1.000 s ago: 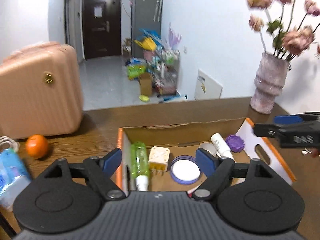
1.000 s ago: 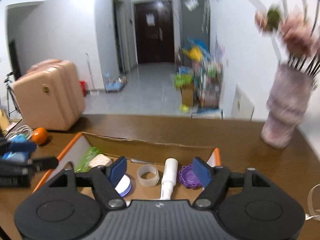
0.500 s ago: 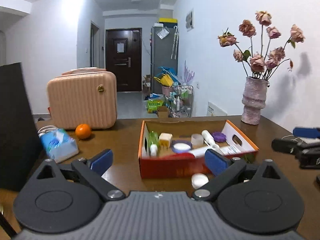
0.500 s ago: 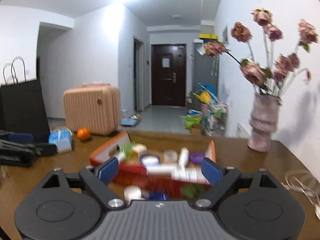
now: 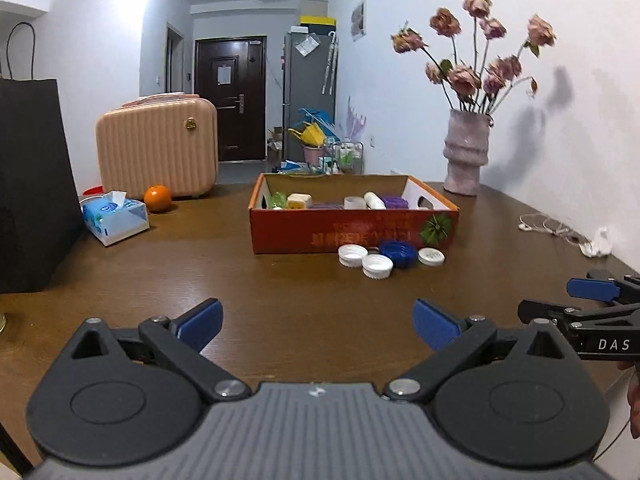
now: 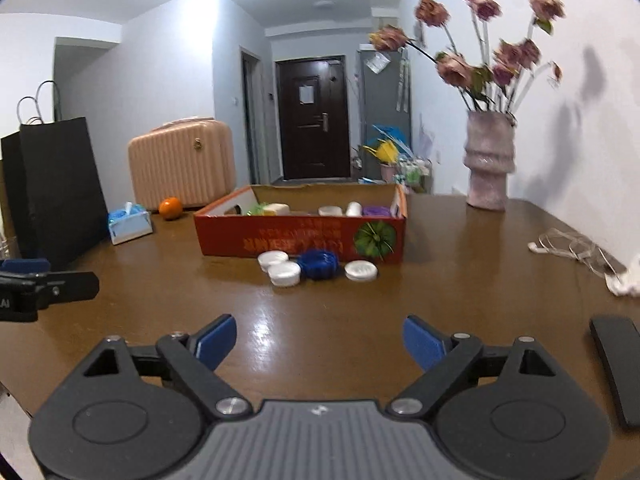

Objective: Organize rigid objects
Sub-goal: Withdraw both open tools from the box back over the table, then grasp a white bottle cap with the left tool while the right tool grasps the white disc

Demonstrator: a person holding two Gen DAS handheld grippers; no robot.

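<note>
Wooden table [image 5: 280,292], orange box [image 5: 352,228] and lids [image 5: 376,266] well ahead of left gripper [image 5: 316,322] and right gripper [image 6: 320,340], both wide

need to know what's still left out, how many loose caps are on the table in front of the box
4: three white caps and one blue cap, clustered on the table against the red box's near wall. More may sit hidden behind the box.

Near the tabletop's far left edge: pink suitcase [image 5: 158,147], orange [image 5: 157,198], tissue pack [image 5: 115,217], black paper bag [image 5: 30,184]. Far right corner: flower vase [image 5: 466,151].
</note>
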